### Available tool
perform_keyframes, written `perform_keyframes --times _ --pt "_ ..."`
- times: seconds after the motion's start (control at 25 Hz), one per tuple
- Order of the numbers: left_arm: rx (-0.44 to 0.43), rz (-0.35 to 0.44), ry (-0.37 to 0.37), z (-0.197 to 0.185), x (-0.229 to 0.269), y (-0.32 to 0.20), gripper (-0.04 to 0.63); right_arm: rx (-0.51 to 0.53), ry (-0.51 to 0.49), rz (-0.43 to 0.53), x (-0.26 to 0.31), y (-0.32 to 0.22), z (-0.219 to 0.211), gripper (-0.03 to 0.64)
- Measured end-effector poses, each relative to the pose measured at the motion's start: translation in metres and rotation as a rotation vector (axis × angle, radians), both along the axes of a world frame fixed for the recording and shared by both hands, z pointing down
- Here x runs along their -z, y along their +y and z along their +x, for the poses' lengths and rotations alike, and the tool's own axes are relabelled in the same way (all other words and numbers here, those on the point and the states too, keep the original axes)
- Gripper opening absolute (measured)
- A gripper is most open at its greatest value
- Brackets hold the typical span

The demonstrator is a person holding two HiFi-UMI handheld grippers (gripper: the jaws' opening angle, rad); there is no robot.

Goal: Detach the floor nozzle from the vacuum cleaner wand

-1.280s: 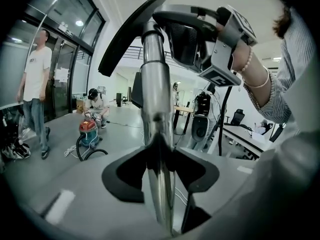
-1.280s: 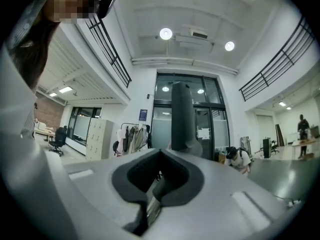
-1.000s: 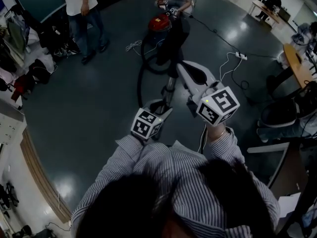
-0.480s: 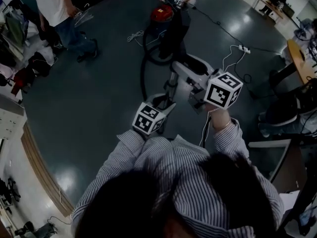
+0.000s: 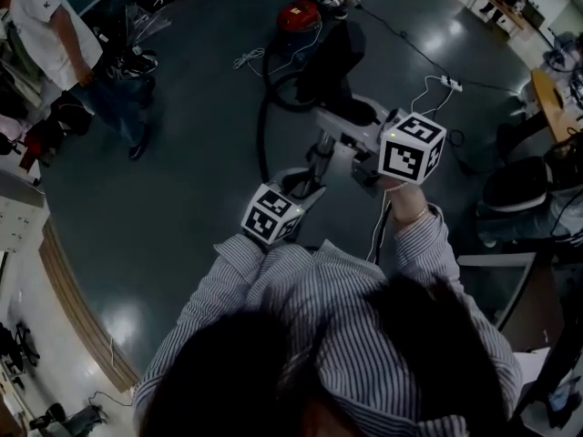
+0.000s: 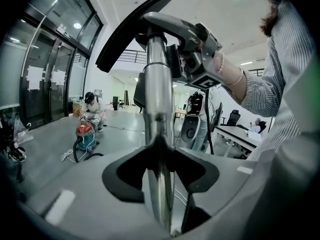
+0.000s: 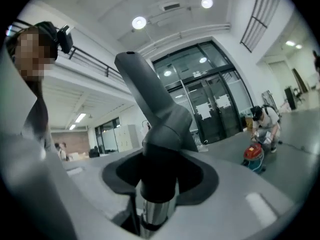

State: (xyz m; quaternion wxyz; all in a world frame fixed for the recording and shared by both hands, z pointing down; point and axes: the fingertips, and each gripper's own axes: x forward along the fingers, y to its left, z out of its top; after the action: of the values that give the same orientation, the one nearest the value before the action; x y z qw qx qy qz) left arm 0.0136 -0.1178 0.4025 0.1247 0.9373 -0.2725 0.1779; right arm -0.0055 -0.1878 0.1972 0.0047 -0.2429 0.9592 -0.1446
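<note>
My left gripper (image 6: pixel 160 170) has its jaws closed on the chrome wand (image 6: pixel 156 99). The tube runs straight up between the pads, which sit against it on both sides. From the head view, that gripper (image 5: pixel 303 188) sits low and close to my striped sleeve (image 5: pixel 228 285), gripping the wand (image 5: pixel 318 156) partway along.

The floor nozzle (image 6: pixel 134 31) is up in the air at the wand's far end, with its dark flat head tilted above the grey neck. It is not yet off: in the right gripper view the nozzle's (image 7: pixel 150 96) dark collar sits over the chrome tube (image 7: pixel 154 215). My right gripper (image 7: pixel 160 180) has the collar between its jaws. They have just been closing and stand fairly wide, and the pads look to be against the collar on each side (dark pad on dark collar, so the edge is hard to pick out). In the head view the right gripper (image 5: pixel 344 124) reaches in beside the nozzle (image 5: pixel 330 60), well above the left one.

On the grey floor (image 5: pixel 182 180) beyond lies a red canister vacuum (image 5: pixel 300 16). Its black hose (image 5: pixel 263 130) curves back towards the wand, and a person (image 6: pixel 94 109) crouches just beside the canister.
</note>
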Motion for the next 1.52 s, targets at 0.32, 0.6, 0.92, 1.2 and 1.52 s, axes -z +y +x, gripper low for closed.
perform_keyframes --times 0.32,0.6,0.92,1.2,1.52 --pt "-0.001 0.035 0.072 -0.010 0.018 -0.003 0.181 0.069 -0.133 -0.049 0.020 -0.003 -0.007 0.170" --pt "-0.023 0.025 0.077 -0.008 0.008 0.005 0.180 0.129 -0.176 0.017 0.027 0.003 -0.004 0.170" --pt "0.074 0.010 0.119 -0.032 0.019 -0.004 0.179 0.002 -0.243 0.019 0.045 -0.019 0.018 0.169" --pt "0.153 0.045 0.157 -0.063 0.049 -0.012 0.179 -0.061 -0.271 -0.078 -0.004 -0.019 0.025 0.170" --pt "0.232 0.084 0.187 -0.090 0.079 -0.027 0.179 -0.097 -0.278 -0.208 -0.062 -0.002 0.023 0.170"
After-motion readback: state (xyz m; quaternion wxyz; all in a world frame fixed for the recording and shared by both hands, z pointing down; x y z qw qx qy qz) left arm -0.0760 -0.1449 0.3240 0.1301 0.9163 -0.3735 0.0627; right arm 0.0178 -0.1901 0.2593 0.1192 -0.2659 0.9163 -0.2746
